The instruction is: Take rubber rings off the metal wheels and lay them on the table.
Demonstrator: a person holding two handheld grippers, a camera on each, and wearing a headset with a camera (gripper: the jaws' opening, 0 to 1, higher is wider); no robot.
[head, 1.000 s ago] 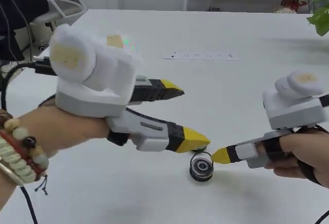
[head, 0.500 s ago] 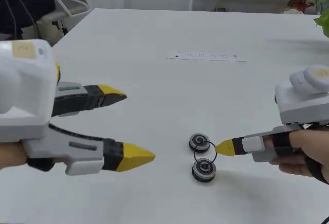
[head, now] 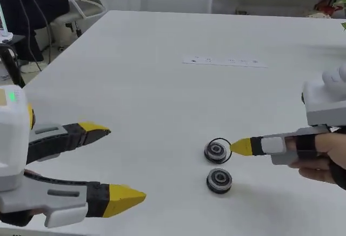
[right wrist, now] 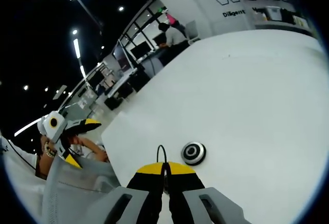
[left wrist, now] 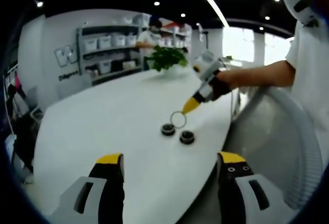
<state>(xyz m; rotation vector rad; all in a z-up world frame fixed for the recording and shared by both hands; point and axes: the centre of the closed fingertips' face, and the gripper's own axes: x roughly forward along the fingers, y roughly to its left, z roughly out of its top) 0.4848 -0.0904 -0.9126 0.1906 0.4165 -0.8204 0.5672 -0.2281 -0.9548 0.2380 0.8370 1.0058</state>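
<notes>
Two small metal wheels lie on the white table [head: 162, 84], a far wheel [head: 216, 151] and a near wheel [head: 219, 179]. My right gripper [head: 240, 147] comes in from the right, shut on a thin black rubber ring [head: 218, 139] that hangs at its yellow tip, over the far wheel. In the left gripper view the ring [left wrist: 178, 119] is held up clear of both wheels [left wrist: 167, 129] [left wrist: 186, 137]. The right gripper view shows its shut tips [right wrist: 164, 168], the ring's edge [right wrist: 162, 154] and one wheel [right wrist: 193, 152]. My left gripper [head: 116, 165] is open at the lower left, well away from the wheels.
A white power strip [head: 224, 61] lies flat further back on the table. An office chair [head: 81, 3] stands beyond the far left corner. Shelves and a green plant [left wrist: 169, 57] are past the table's far end. The table's near edge runs just under my left gripper.
My left gripper has drawn back to the left, off the far wheel. My right gripper has carried the ring from the near wheel toward the far one.
</notes>
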